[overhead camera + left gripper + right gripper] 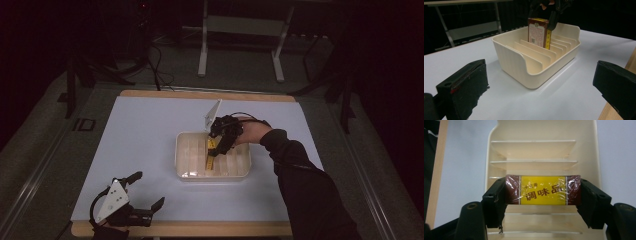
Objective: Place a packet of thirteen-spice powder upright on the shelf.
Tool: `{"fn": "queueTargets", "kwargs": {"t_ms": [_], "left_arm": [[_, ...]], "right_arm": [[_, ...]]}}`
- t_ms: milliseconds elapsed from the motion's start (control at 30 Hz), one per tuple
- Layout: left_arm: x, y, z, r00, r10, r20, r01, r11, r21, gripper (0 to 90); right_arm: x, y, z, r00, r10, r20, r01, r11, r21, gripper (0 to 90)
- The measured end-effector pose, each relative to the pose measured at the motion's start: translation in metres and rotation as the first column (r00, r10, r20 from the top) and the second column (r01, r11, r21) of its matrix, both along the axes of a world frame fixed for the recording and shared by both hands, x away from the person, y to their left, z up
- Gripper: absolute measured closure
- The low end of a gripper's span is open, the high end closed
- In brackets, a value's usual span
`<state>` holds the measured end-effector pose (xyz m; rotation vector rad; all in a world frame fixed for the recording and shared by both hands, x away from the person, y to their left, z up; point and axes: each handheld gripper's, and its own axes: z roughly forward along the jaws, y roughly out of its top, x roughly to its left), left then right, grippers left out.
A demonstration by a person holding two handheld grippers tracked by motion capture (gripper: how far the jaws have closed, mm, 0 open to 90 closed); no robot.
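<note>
A cream tray (212, 177) with several upright dividers sits right of the table's middle. A yellow and brown box (212, 156) stands on edge in one of its slots. My right gripper (220, 145) comes down on it from above, shut on the box's two brown ends (542, 190). In the left gripper view the box (537, 33) rises above the tray wall (509, 60), with the right gripper (552, 15) on top of it. My left gripper (149, 188) rests near the table's front left corner, its jaws wide apart and nothing between them.
The white tabletop (145, 140) has a wooden edge (200, 229) at the front. A metal stand (240, 30) and cables (160, 65) lie on the floor beyond the far edge. The person's dark sleeve (300, 180) crosses the table's right front.
</note>
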<state>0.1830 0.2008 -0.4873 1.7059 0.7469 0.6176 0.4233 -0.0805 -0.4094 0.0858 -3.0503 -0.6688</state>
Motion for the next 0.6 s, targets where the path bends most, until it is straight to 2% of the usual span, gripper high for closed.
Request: {"fn": "queueTargets", "kwargs": {"t_ms": [200, 600], "left_arm": [[0.0, 0.0, 0.0, 1.0, -0.002, -0.001, 0.002, 1.0, -0.001, 0.0], [0.001, -0.001, 0.0, 1.0, -0.005, -0.006, 0.005, 1.0, 0.004, 0.0]], "right_arm": [[-0.001, -0.003, 0.009, 1.0, -0.006, -0.002, 0.006, 0.999, 0.037, 26.3], [-0.003, -0.018, 0.028, 0.9979, -0.052, 0.04, 0.049, 0.996, 0.07, 26.2]]}}
